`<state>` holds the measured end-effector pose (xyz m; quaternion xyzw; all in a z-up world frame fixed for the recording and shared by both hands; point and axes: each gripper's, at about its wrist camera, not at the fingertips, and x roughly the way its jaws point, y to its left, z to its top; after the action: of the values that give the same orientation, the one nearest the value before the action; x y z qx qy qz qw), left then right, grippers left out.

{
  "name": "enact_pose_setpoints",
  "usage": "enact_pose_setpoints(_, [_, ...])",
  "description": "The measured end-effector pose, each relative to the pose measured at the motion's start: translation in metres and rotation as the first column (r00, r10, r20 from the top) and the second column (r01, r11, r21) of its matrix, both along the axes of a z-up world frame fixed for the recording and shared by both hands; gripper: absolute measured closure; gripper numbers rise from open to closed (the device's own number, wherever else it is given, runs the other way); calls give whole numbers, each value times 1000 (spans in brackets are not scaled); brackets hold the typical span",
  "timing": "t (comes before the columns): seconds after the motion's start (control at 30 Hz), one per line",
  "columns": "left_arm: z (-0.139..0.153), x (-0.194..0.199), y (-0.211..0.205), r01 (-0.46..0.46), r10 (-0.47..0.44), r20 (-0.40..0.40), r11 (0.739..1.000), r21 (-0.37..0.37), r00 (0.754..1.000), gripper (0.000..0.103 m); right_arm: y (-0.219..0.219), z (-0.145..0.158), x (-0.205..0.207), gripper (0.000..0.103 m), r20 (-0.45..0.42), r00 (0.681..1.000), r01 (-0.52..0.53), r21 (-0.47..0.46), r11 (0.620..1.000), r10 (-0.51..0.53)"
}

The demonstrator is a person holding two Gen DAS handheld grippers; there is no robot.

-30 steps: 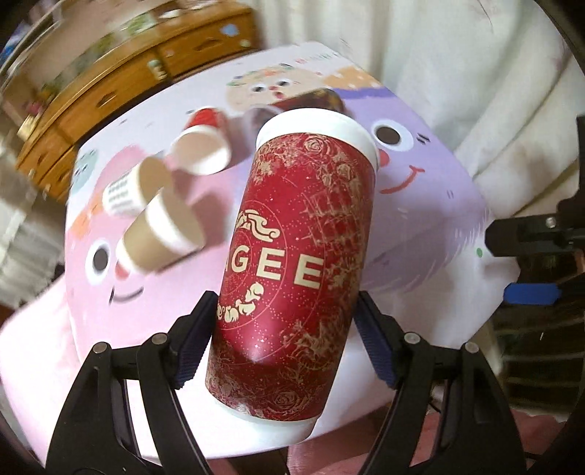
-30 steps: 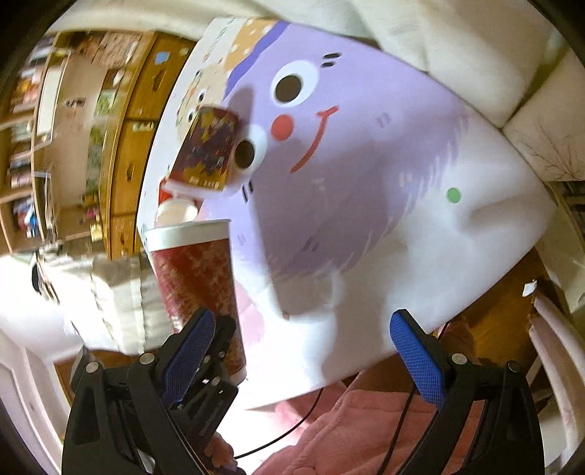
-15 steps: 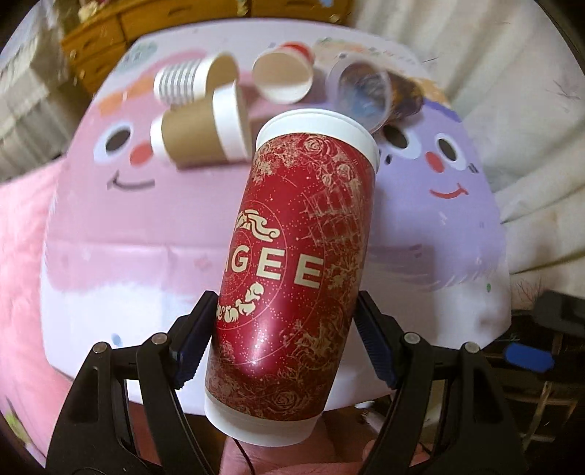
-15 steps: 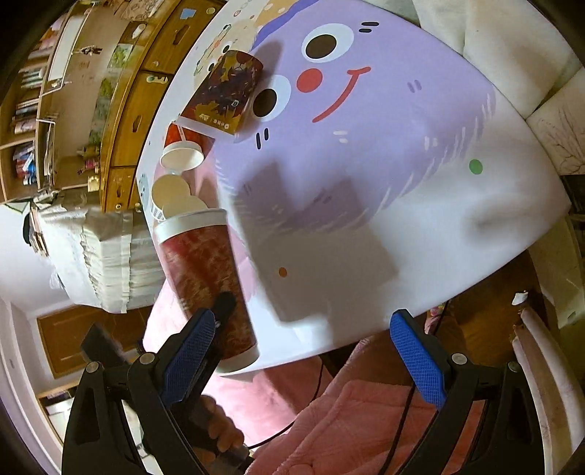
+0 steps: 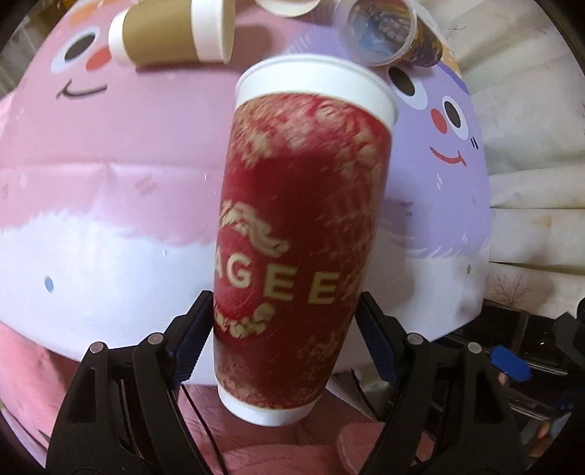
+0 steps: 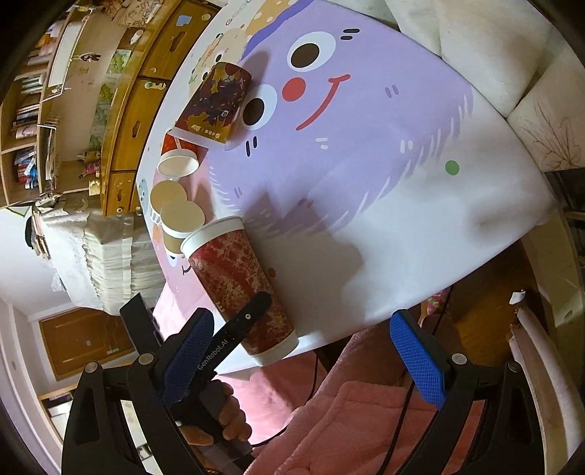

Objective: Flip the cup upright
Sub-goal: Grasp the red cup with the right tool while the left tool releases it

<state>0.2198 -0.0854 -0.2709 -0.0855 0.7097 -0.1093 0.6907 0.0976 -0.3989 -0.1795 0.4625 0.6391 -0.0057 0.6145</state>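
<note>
A tall red paper cup (image 5: pixel 296 234) with gold print and white rim is held in my left gripper (image 5: pixel 283 339), which is shut on its lower half. The cup is in the air near the table's front edge, tilted, rim pointing away from the camera. It also shows in the right wrist view (image 6: pixel 241 288), with the left gripper's finger across it. My right gripper (image 6: pixel 303 365) is open and empty, to the right of the cup, over the table's near edge.
The table (image 6: pixel 384 175) has a pink and purple cartoon cloth. Several cups lie on their sides at the far end: a brown one (image 5: pixel 172 33), a dark printed one (image 6: pixel 215 106), a red-and-white one (image 6: pixel 179 160). A wooden dresser (image 6: pixel 124 109) stands behind.
My left gripper has swung the red cup round and lowered it toward the table's front edge; the lying cups now sit higher in its view. The right gripper stays open.
</note>
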Motion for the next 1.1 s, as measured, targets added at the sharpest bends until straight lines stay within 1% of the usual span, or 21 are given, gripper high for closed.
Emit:
enact_pose_setpoints(0.07, [3, -5, 0, 4, -4, -5, 1000, 0, 1000, 26, 2, 1, -1, 5, 6, 1000, -15, 2, 1000, 15])
enact_pose_setpoints(0.13, [8, -11, 0, 15, -15, -1, 1000, 16, 1000, 25, 4, 2, 0, 5, 17, 999, -32, -1, 999, 32])
enact_pose_setpoints(0.23, [22, -25, 6, 11, -11, 15, 1000, 17, 1000, 25, 9, 5, 4, 5, 31, 997, -67, -28, 997, 68])
enact_pose_setpoints(0.37, [45, -43, 21, -24, 23, 68, 1000, 17, 997, 25, 23, 6, 14, 5, 43, 992, -118, -44, 992, 119])
enact_pose_setpoints(0.47, [64, -47, 44, -53, 53, 119, 999, -2, 992, 25, 37, 8, 23, 5, 55, 987, -145, -53, 988, 148])
enact_pose_setpoints(0.53, [76, -47, 55, -59, 59, 177, 998, -6, 982, 25, 49, 7, 31, 5, 64, 982, -173, -66, 983, 177])
enact_pose_setpoints(0.57, [82, -47, 60, -63, 61, 217, 998, 2, 974, 25, 55, 7, 34, 5, 65, 980, -184, -75, 980, 189])
enact_pose_setpoints(0.67, [96, -44, 77, -68, 57, 300, 997, 26, 952, 25, 77, 3, 45, 5, 58, 972, -221, -114, 969, 229])
enact_pose_setpoints(0.83, [114, -24, 110, -39, -2, 363, 994, 106, 932, 25, 118, -11, 63, 5, 6, 954, -292, -224, 930, 301])
enact_pose_setpoints(0.9, [123, -17, 126, -25, -20, 396, 994, 107, 918, 25, 132, -17, 69, 5, -19, 951, -303, -243, 921, 308])
enact_pose_setpoints(1.0, [130, -4, 143, -2, -47, 417, 993, 117, 908, 25, 154, -23, 83, 5, -57, 944, -327, -290, 899, 325])
enact_pose_setpoints(1.1, [133, 10, 153, 46, -103, 429, 989, 140, 897, 25, 171, -27, 93, 5, -63, 938, -342, -310, 887, 340])
